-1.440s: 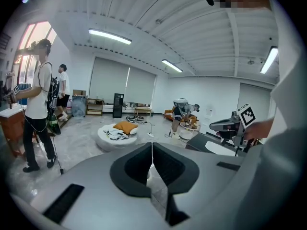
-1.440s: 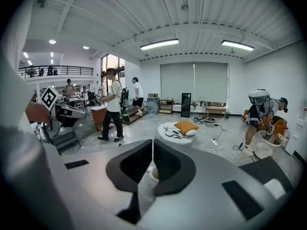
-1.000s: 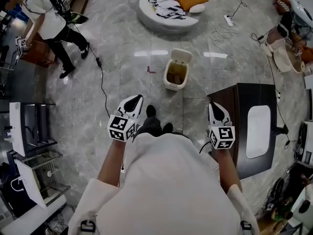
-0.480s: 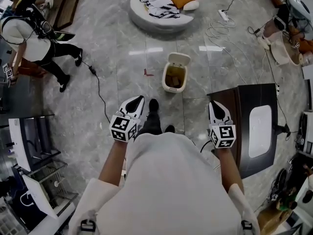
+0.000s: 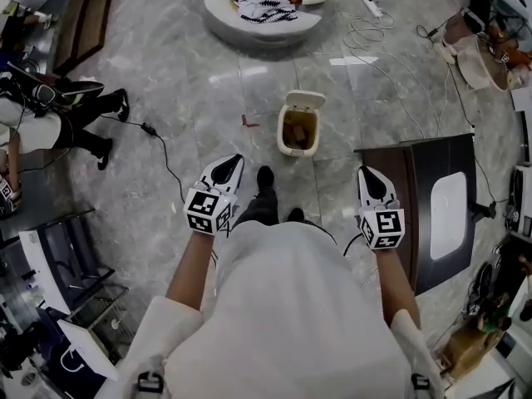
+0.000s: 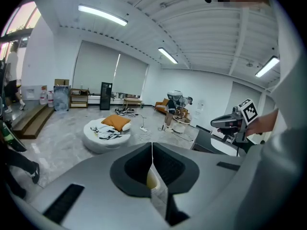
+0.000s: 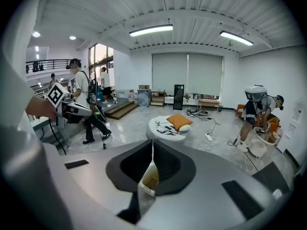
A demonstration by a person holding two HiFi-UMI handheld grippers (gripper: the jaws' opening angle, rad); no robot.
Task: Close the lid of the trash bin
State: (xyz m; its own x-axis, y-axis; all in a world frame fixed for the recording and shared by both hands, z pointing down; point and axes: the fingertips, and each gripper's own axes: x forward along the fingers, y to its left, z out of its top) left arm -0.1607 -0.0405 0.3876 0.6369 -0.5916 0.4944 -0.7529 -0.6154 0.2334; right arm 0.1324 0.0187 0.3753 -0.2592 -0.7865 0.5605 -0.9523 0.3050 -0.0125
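Bin (image 5: 298,131) sits on the grey marble floor (image 5: 208,98) straight ahead, lid (image 5: 304,100) flipped up at its far side. There's something brownish inside, can't tell what. In both gripper views it's mostly hidden behind the jaws, with just a sliver peeking out below where they meet. Left gripper (image 5: 233,160) and right gripper (image 5: 366,172) both have their jaws pressed together with nothing in them, well short of the bin. The person's torso blocks the nearer floor. It's open floor up to the bin. A dark table (image 5: 416,189) is just beside the right gripper, and a cable (image 5: 166,160) snakes off left. A round white bed (image 5: 249,15) lies beyond, cut off at the top edge.
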